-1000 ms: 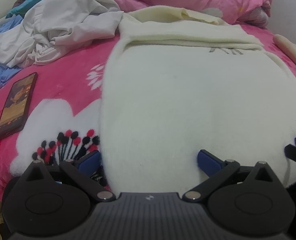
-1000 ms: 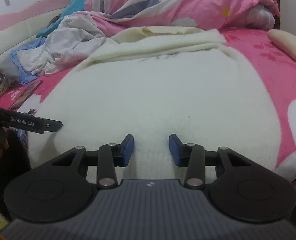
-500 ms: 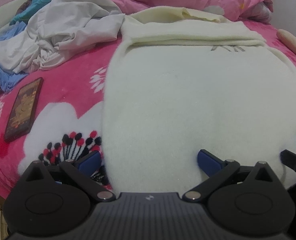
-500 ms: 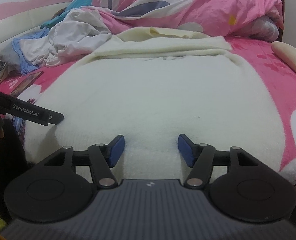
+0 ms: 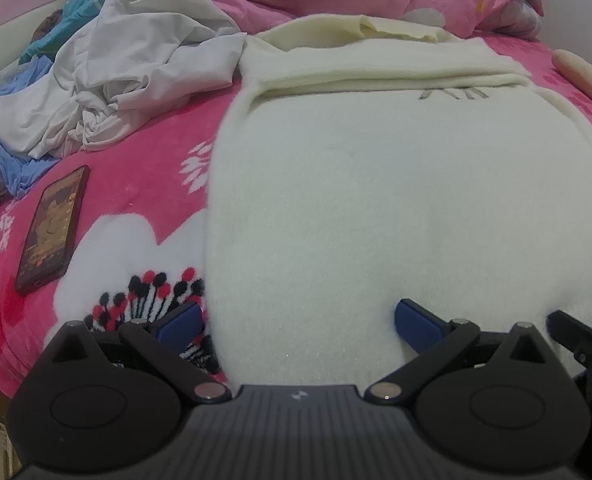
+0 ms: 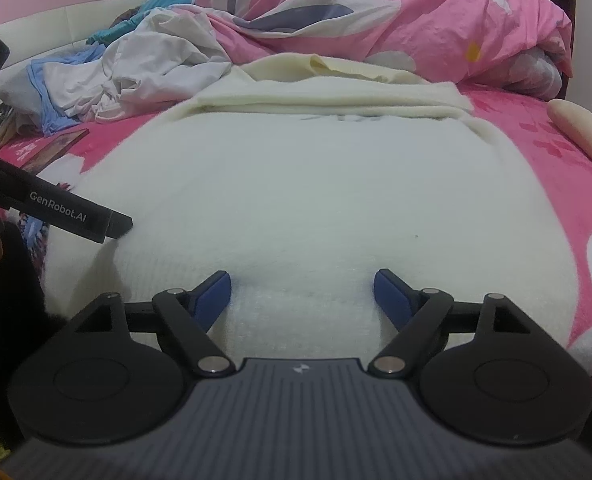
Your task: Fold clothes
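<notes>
A cream fleece garment [image 5: 375, 184] lies spread flat on the pink bed, its far end folded over into a thick band [image 5: 375, 68]; it also fills the right wrist view [image 6: 315, 192]. My left gripper [image 5: 297, 320] stands open over the garment's near left corner, blue pads wide apart, the hem between them. My right gripper [image 6: 301, 294] is over the near hem further right, its jaws opening, with a low ridge of fleece between the pads and not pressed. The left gripper's black arm [image 6: 76, 216] shows at the left of the right wrist view.
A pile of crumpled white and blue clothes [image 5: 108, 80] lies at the back left. A dark phone [image 5: 52, 228] rests on the pink blanket [image 5: 136, 184] left of the garment. A pink duvet [image 6: 395, 20] is heaped at the back. A rolled beige cloth [image 6: 579, 132] sits far right.
The right gripper's jaws have spread from a narrow gap to wide apart, letting go of the hem. The left gripper stays open in place.
</notes>
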Demonstrator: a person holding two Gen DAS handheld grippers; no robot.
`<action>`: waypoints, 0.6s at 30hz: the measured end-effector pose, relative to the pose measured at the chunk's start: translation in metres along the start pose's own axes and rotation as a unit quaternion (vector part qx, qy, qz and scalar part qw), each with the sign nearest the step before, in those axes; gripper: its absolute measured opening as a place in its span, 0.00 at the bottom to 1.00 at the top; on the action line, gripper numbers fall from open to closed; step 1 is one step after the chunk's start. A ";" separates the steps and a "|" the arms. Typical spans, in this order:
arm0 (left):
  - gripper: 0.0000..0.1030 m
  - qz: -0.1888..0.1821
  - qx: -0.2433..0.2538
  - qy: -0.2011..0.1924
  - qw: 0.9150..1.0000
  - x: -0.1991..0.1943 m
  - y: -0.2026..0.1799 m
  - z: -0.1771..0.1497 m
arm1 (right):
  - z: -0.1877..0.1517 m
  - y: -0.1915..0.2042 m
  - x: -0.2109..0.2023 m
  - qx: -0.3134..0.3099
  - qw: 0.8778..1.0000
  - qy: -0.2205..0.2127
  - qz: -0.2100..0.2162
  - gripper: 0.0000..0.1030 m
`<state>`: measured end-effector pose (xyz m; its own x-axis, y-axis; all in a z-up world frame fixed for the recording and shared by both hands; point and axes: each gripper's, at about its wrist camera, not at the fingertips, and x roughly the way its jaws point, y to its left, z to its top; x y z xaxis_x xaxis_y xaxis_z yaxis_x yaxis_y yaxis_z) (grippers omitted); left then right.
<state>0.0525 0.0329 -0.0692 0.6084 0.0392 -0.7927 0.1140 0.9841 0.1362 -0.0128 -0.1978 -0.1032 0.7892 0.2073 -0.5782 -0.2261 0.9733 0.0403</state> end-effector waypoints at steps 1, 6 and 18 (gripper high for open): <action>1.00 0.000 0.000 -0.001 1.000 0.000 0.000 0.000 | 0.000 0.001 0.000 -0.001 1.000 0.000 -0.001 0.79; 1.00 0.000 -0.002 -0.002 1.000 0.000 -0.001 -0.001 | -0.002 0.003 0.000 -0.007 1.000 -0.001 -0.005 0.81; 1.00 -0.001 -0.001 -0.003 1.000 0.000 0.000 -0.002 | -0.006 0.011 0.000 -0.019 1.000 0.002 -0.009 0.91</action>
<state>0.0508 0.0335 -0.0704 0.6129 0.0360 -0.7893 0.1140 0.9845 0.1333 -0.0188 -0.1874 -0.1076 0.7907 0.1888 -0.5824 -0.2332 0.9724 -0.0014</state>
